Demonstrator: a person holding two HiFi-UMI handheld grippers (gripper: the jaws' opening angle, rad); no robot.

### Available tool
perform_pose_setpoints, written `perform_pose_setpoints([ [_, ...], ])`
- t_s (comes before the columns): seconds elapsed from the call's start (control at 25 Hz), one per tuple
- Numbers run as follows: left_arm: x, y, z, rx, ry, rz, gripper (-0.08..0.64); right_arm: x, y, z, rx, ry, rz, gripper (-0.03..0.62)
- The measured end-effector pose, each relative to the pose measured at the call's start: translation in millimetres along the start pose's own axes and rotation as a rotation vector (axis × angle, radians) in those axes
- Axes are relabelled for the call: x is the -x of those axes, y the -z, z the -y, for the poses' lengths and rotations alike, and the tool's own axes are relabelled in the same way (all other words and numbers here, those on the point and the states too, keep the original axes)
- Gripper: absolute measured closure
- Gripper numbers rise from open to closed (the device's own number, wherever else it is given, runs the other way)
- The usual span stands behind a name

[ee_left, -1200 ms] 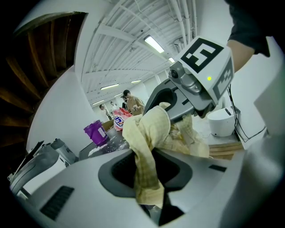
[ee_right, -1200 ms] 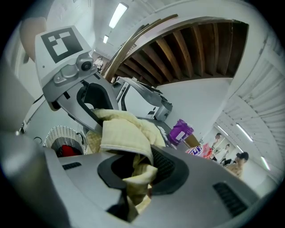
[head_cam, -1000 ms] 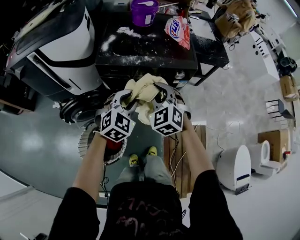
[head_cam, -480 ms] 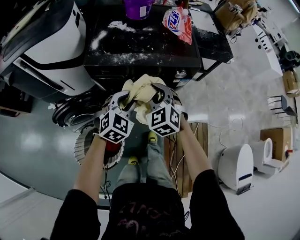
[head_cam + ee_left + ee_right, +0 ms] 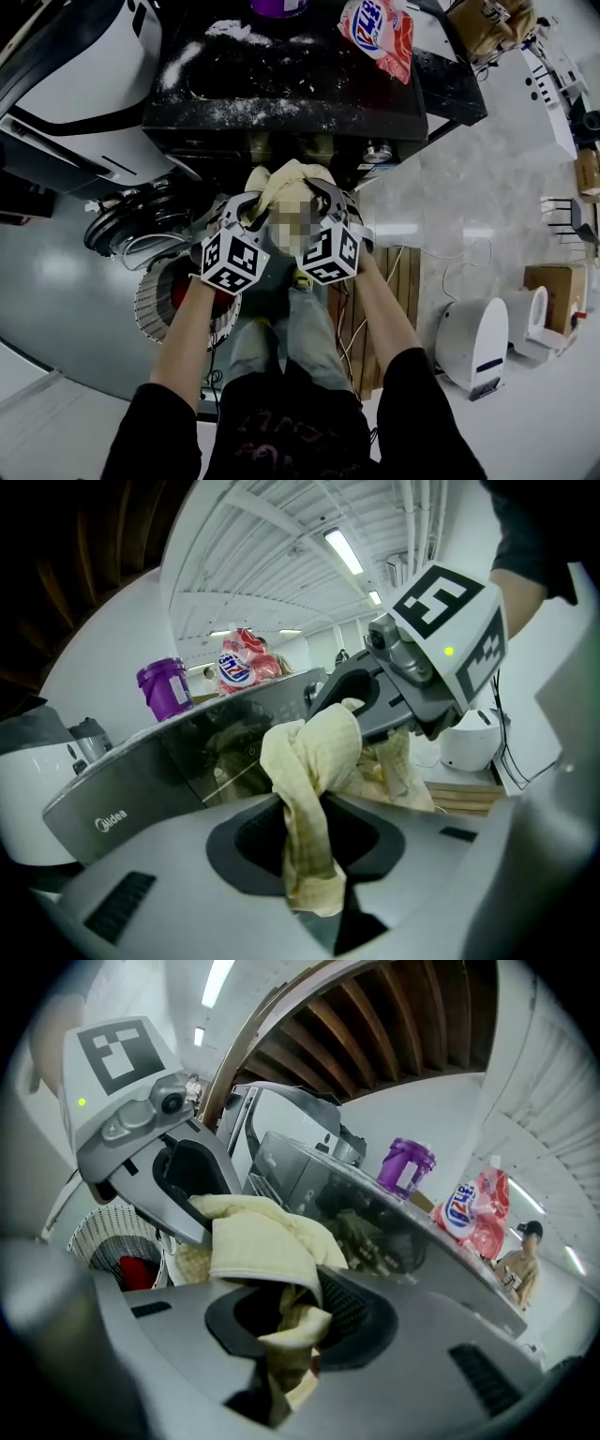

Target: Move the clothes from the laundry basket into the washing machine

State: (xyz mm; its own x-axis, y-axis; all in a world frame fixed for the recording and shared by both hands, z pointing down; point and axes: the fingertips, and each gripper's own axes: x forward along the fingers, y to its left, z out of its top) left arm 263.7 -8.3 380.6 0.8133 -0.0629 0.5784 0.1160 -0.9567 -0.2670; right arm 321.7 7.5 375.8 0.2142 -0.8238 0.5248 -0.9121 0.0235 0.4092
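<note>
In the head view, a crumpled pale yellow cloth [image 5: 281, 180] is held up between the left gripper [image 5: 246, 208] and the right gripper [image 5: 323, 199], just in front of the dark washing machine [image 5: 281, 89], whose top is dusted with white powder. A round white slatted laundry basket [image 5: 148, 305] is seen on the floor beneath the left forearm, with a red garment [image 5: 185, 292] in it. A pink-red detergent bag [image 5: 377, 28] lies on the machine's top.

In the left gripper view, the jaws are drawn narrow and clamped on a hanging fold of the cloth. A purple plastic jug [image 5: 164, 688] is seen on the machine.

In the right gripper view, the jaws are likewise pinched on a bunch of the same cloth.
</note>
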Motion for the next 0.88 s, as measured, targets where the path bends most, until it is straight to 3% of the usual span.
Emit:
perform_pose_setpoints([
  [0.56, -82, 85, -3, 0.041, -0.063, 0.002, 0.448, -90, 71, -27, -0.026, -0.008, 0.043, 0.514],
  [0.72, -108, 111, -2, 0.032, -0.085, 0.021, 0.448, -116, 97, -35, -0.037, 0.015, 0.069, 0.514],
  [0.88, -138, 132, -5, 0.073, -0.13, 0.068, 0.448, -144, 119, -35, -0.057, 0.062, 0.11, 0.515],
])
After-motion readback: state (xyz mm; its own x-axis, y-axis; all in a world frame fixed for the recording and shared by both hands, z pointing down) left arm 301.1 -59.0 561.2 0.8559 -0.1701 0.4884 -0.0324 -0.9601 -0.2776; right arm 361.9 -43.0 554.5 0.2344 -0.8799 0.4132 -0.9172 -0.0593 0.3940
